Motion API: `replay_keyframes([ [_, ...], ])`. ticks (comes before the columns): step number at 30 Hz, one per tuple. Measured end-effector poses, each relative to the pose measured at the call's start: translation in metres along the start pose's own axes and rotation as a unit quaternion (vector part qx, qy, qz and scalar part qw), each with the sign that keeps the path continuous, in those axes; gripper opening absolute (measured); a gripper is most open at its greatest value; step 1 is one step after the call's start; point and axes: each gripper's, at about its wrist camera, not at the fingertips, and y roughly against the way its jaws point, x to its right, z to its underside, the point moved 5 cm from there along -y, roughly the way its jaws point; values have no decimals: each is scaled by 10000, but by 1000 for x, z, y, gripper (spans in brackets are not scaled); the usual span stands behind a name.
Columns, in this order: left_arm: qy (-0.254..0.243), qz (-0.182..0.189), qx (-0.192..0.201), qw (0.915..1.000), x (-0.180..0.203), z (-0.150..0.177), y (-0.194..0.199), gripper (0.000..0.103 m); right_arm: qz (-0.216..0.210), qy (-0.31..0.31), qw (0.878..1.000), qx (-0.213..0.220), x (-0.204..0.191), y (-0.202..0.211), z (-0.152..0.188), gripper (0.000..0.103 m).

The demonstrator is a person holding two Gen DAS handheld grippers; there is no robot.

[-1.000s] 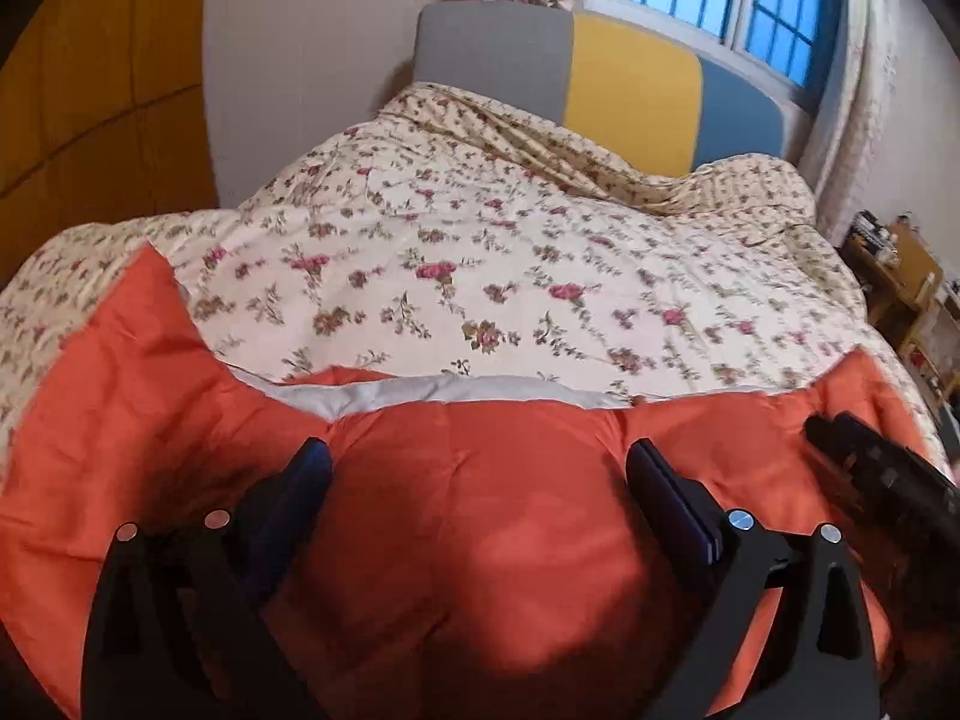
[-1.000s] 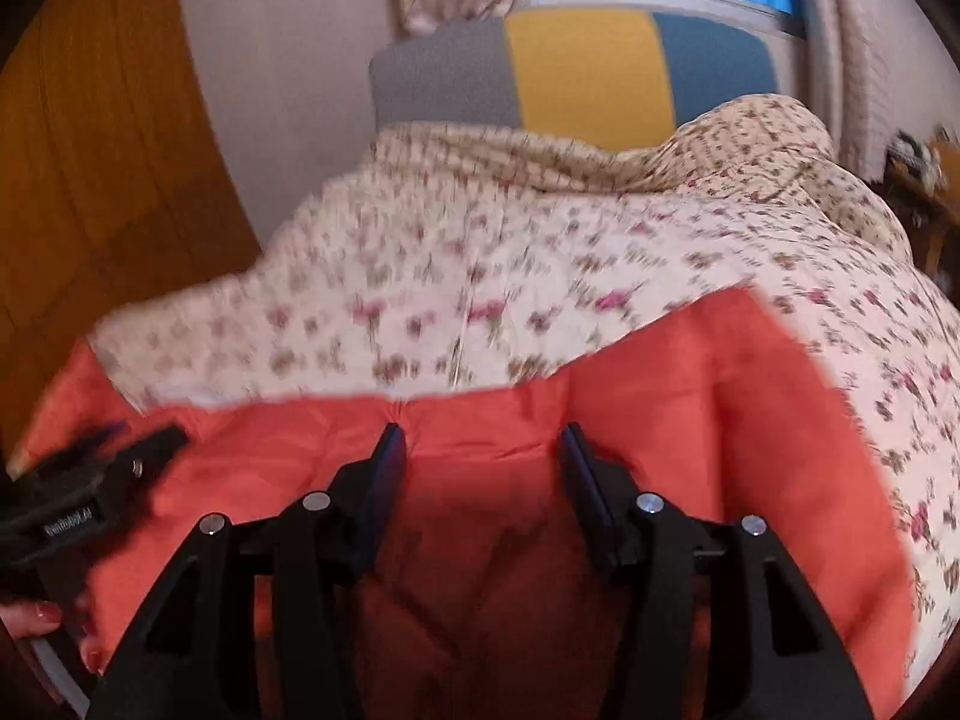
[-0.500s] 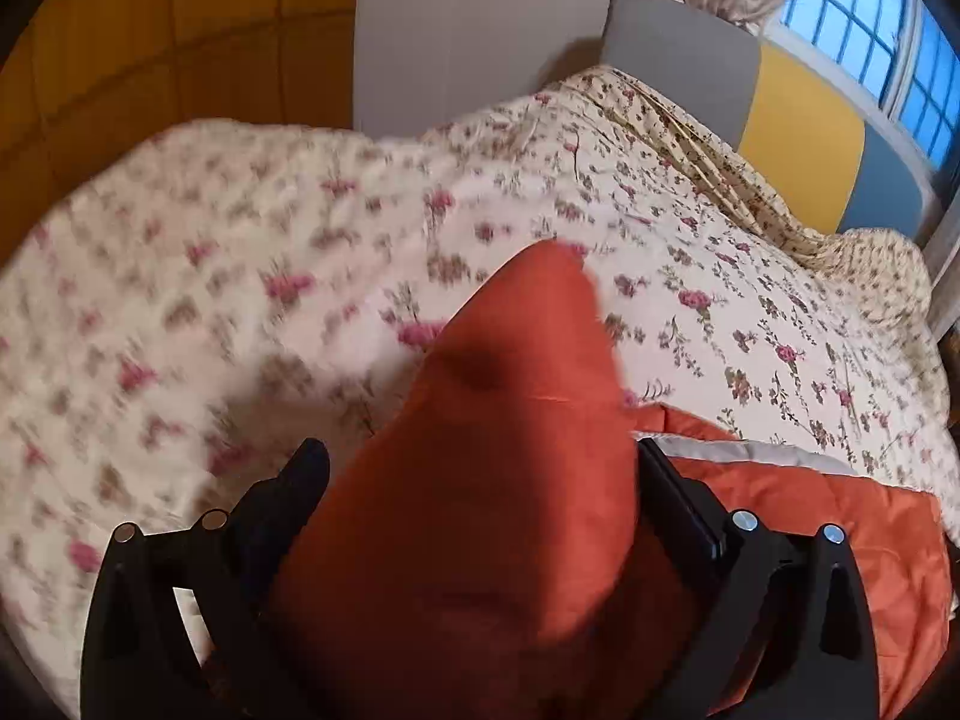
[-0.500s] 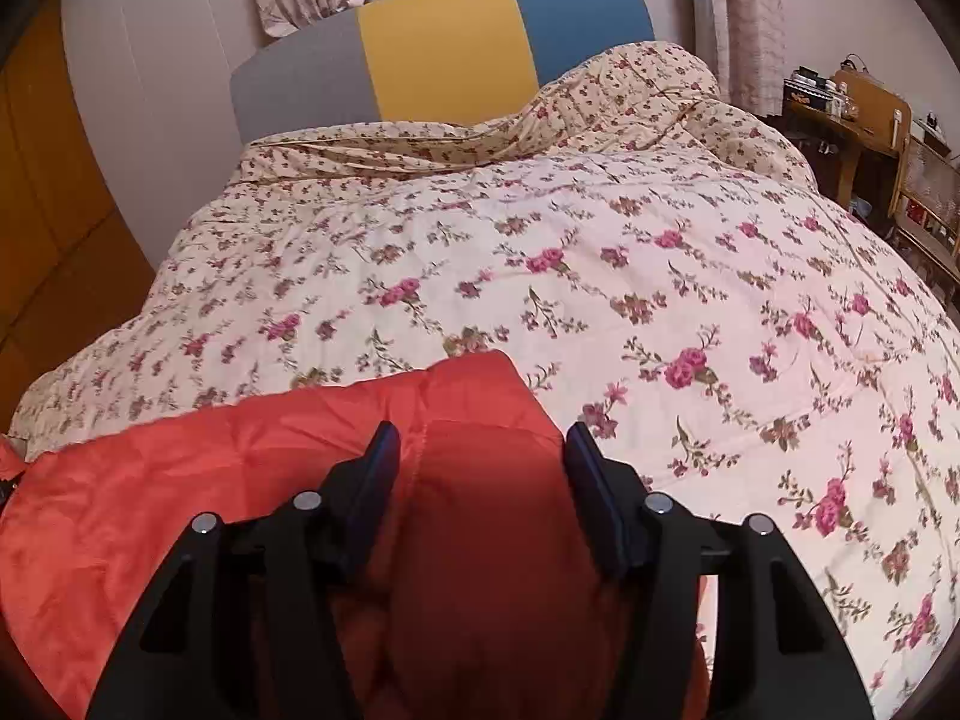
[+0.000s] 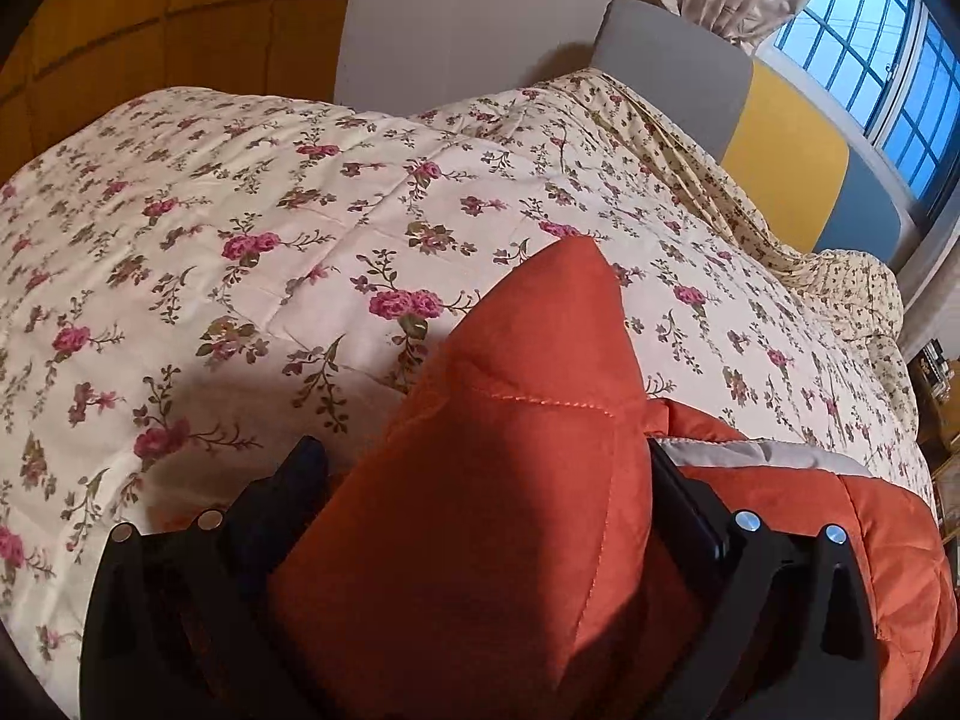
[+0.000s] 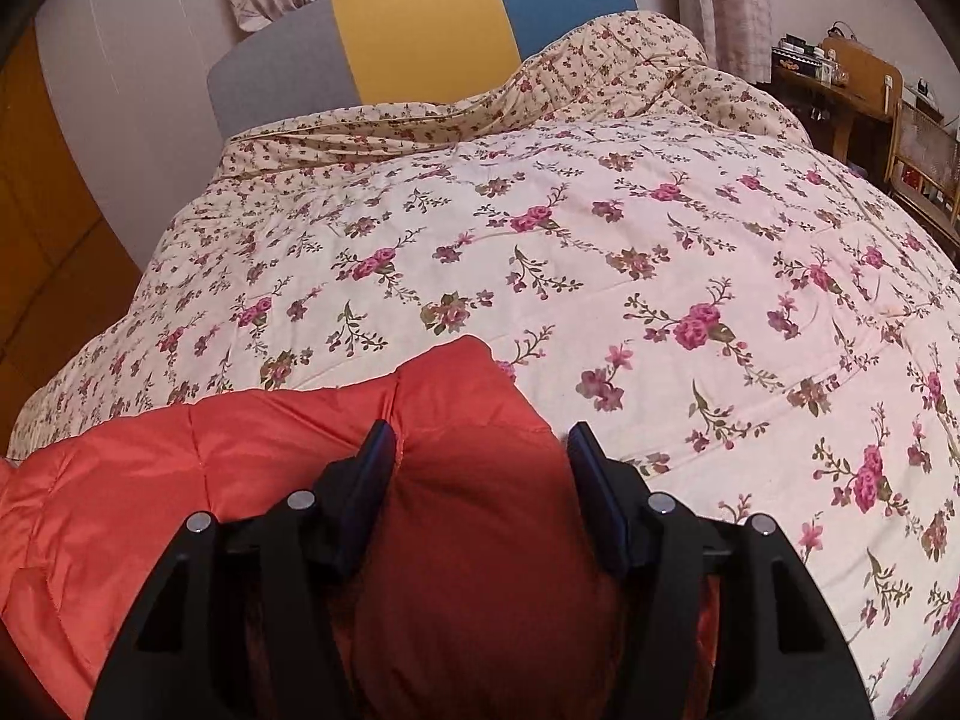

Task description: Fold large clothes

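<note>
Well, orange jacket [image 5: 492, 480] (no legible writing).

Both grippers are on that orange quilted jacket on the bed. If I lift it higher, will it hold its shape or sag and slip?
Likely floppy: the jacket bunches into a soft peak between the fingers, so unheld parts should sag. Its puffy quilted panels suggest it is light for its bulk. The fabric looks smooth, so it may slip, more so at the right hand-held gripper, whose jaws are opening.
</note>
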Motion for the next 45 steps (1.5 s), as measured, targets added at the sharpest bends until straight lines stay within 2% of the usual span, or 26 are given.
replay_keyframes([
  [4, -15, -197, 93, 9998, -1, 4, 15, 100, 13, -42, 10000, 55, 1, 6, 1, 67],
  [6, -26, -256, 233, 9994, -3, 7, 33, 100, 97, -114, 9998, 110, 3, 19, 1, 67],
  [7, 12, -166, 429, 9989, -3, 10, 50, 100, 72, -191, 9997, 166, 4, 29, 2, 67],
  [10, 156, 138, 767, 9968, -5, 22, 85, 100, -269, -314, 9984, 377, -1, 65, 10, 69],
  [12, 195, 260, 854, 9958, -4, 33, 103, 100, -420, -231, 9974, 540, -11, 92, 20, 68],
  [14, 178, 382, 1142, 9926, 0, 46, 125, 100, -775, -145, 9943, 719, -23, 113, 30, 66],
  [15, 75, 404, 1277, 9910, 5, 53, 134, 100, -1084, -28, 9913, 748, -36, 123, 39, 64],
  [18, -245, 198, 1402, 9896, 17, 68, 144, 100, -1269, 559, 9881, 668, -70, 129, 60, 56],
  [19, -317, 228, 1366, 9898, 19, 71, 142, 100, -1204, 845, 9872, 611, -83, 126, 69, 55],
  [21, -503, 341, 973, 9934, 24, 82, 131, 100, -790, 1326, 9874, 339, -99, 107, 85, 55],
  [22, -576, 303, 679, 9956, 25, 89, 123, 100, -681, 1493, 9861, 254, -103, 99, 91, 56],
  [23, -577, 313, 563, 9963, 24, 94, 120, 100, -638, 1606, 9845, 310, -106, 95, 94, 56],
  [27, -373, 476, 663, 9960, 15, 106, 132, 100, -715, 1543, 9852, 237, -104, 97, 94, 56],
  [32, -198, 494, 676, 9963, 1, 118, 152, 100, -1057, 950, 9894, 296, -91, 129, 103, 56],
  [36, -56, 307, 864, 9958, -17, 125, 170, 100, -1163, 931, 9885, 276, -86, 156, 118, 57],
  [39, -142, 275, 831, 9961, -21, 131, 179, 100, -1225, 927, 9877, 307, -86, 174, 131, 56],
  [40, -154, 237, 838, 9961, -22, 133, 182, 100, -1239, 928, 9875, 299, -86, 179, 136, 54],
  [41, -136, 191, 836, 9962, -24, 135, 185, 100, -1277, 927, 9871, 279, -87, 182, 140, 46],
  [45, 157, 217, 741, 9969, -37, 146, 192, 100, -1411, 1078, 9839, 217, -98, 193, 157, 29],
])
